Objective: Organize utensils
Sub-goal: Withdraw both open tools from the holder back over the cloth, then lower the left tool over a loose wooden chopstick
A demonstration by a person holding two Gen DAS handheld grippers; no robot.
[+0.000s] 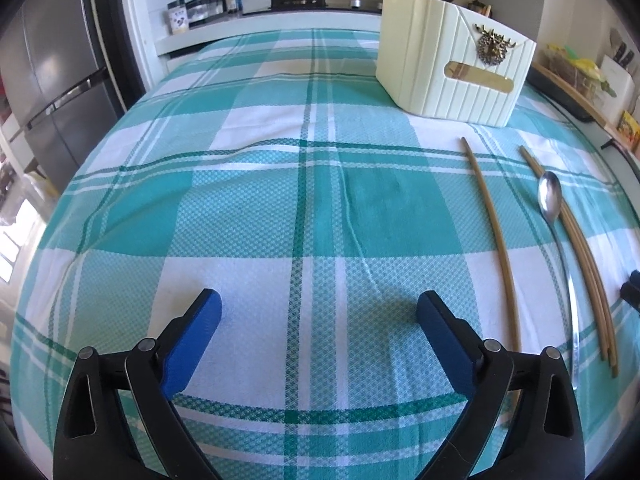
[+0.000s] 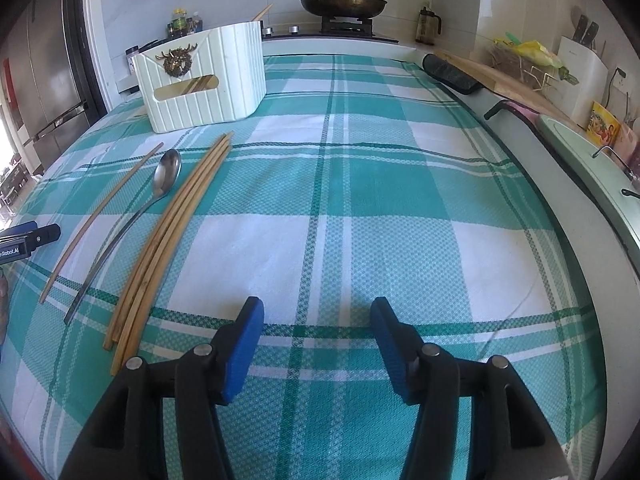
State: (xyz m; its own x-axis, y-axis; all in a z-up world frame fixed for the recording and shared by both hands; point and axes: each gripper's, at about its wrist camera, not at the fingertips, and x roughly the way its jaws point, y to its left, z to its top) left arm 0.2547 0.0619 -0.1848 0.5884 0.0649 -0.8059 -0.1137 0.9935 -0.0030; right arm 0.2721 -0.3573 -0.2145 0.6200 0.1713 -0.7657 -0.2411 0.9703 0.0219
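Lying lengthwise on the green-and-white checked cloth, the utensils all run from the near edge toward the cream ribbed holder; a lone chopstick sits leftmost, then the steel spoon, bowl end pointing at the holder, then a bundle of bamboo chopsticks just beside it; more chopsticks show through the holder's slot; the left gripper hangs empty, jaws wide; the right gripper likewise, spread and empty; its neighbour's body reads "Robot.AI" in part.
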